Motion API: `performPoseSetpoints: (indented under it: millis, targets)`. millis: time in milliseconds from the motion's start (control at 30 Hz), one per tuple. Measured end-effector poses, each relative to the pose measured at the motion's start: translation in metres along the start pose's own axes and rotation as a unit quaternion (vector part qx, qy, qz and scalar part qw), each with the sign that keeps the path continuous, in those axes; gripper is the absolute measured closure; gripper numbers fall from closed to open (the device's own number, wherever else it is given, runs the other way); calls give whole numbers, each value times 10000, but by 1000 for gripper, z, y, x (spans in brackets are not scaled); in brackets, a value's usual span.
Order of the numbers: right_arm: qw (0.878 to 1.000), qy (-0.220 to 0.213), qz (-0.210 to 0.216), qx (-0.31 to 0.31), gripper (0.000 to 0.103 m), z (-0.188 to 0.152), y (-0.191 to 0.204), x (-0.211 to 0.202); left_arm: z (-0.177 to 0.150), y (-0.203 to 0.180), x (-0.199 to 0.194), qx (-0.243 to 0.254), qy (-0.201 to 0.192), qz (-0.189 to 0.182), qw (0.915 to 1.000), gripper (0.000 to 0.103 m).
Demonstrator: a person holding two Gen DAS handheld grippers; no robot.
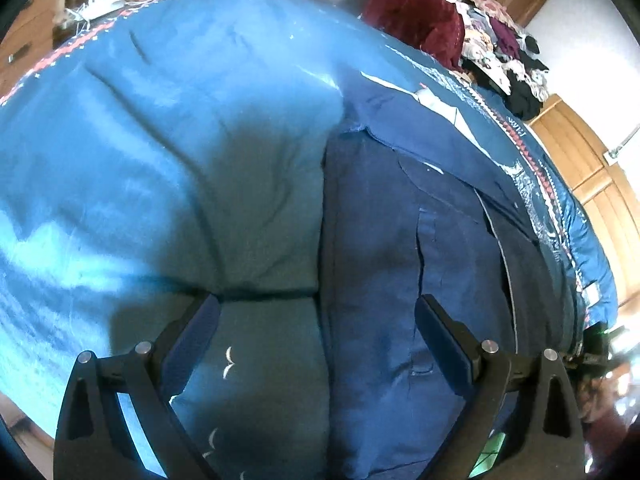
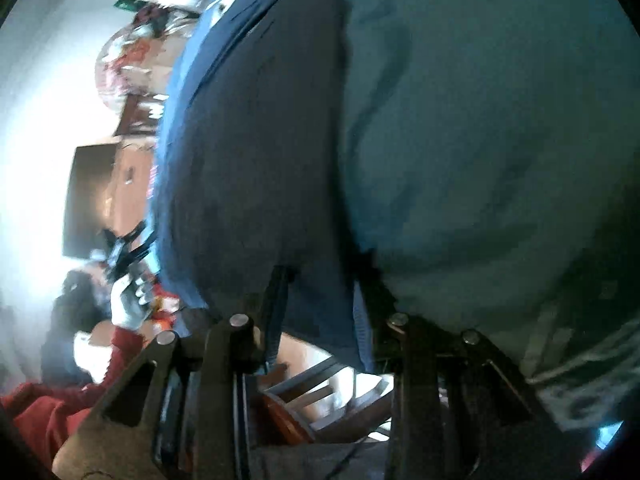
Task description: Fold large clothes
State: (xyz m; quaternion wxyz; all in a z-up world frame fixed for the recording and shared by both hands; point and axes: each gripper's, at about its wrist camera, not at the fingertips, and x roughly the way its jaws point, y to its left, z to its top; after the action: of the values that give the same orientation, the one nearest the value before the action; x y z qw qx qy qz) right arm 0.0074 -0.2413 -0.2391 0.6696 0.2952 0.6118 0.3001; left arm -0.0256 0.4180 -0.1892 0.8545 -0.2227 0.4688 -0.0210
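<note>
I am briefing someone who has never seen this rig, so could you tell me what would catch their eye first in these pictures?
First, the bright blue bedspread filling most of the left wrist view, with a dark navy garment lying on its right half. The left hand-held gripper hangs open above the garment's edge. At the bed's far corner sits a dark red bundle beside a heap of mixed clothes.
</note>
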Motion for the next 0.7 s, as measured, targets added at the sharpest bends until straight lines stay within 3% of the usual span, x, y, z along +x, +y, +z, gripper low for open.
performPoseSetpoints:
  millis: [367,533,633,700]
  targets:
    - [9991,133,395,14,73,2,-7,9,-5,12,-24,-51,-125,-100,9999,4]
    - [9989,165,442,-79,64,2,4,18,-18,20,-33,-34,-29,-319,9995,6]
    - [9988,171,462,-65,64,1,3,19,-25,26,-40,-26,21,-552,9985,10]
    - [9988,157,458,-80,64,0,3,16,-29,33,-41,-55,129,-604,9981,19]
